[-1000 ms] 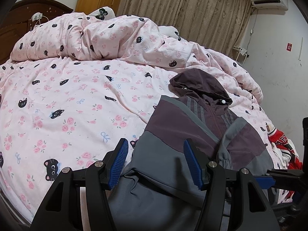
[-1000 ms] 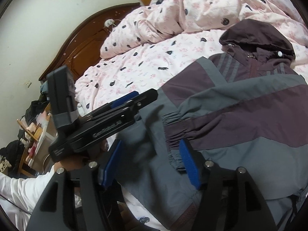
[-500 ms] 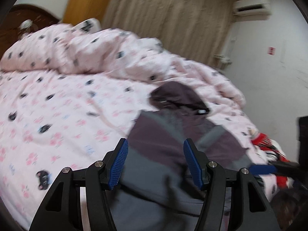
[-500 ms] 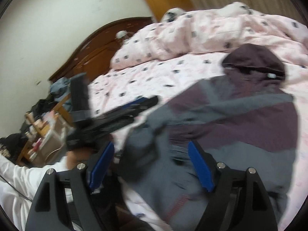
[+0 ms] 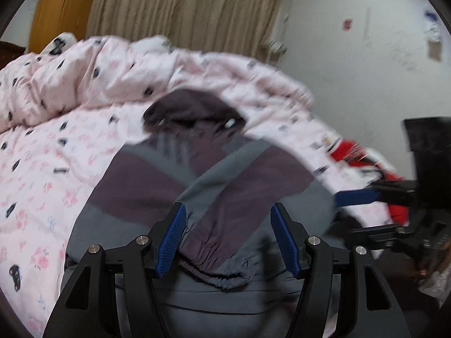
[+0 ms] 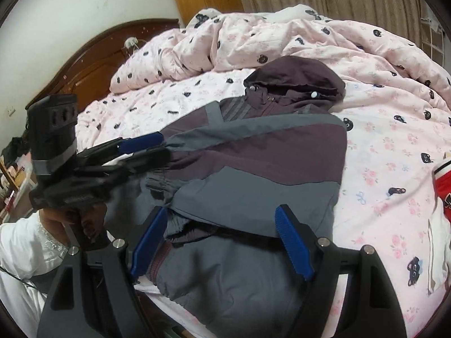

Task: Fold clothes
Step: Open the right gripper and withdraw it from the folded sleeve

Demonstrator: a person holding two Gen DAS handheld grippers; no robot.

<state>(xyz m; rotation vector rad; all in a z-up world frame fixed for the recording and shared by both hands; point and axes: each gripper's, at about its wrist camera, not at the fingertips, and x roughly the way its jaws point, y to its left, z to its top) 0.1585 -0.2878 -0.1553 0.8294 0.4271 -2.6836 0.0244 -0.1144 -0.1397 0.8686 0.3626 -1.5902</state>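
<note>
1. Where a second ago the left-wrist view took in mostly quilt with the garment low and right of centre, the grey-and-plum hooded nylon jacket (image 5: 225,174) now fills the middle of that frame; the view has swung onto it and is motion-blurred.
2. The jacket lies on the pink cat-and-rose print quilt (image 6: 394,140), hood toward the upper centre of the right-wrist frame, hem toward the lower edge. One sleeve is laid slantwise across the chest, as it was a second ago.
3. The elastic sleeve cuff (image 5: 214,256), previously to the right of the left gripper (image 5: 227,239), now sits between its blue pads. The jaws stand wide and released, clamping nothing.
4. The right gripper (image 6: 221,243) is likewise spread and empty, above the lower body of the jacket.
5. A red-and-white garment (image 6: 442,186) lies at the right edge, apart from the jacket.
6. Judgement: the fold is partly made, one sleeve in; the left tool appears lined up on the cuff.
</note>
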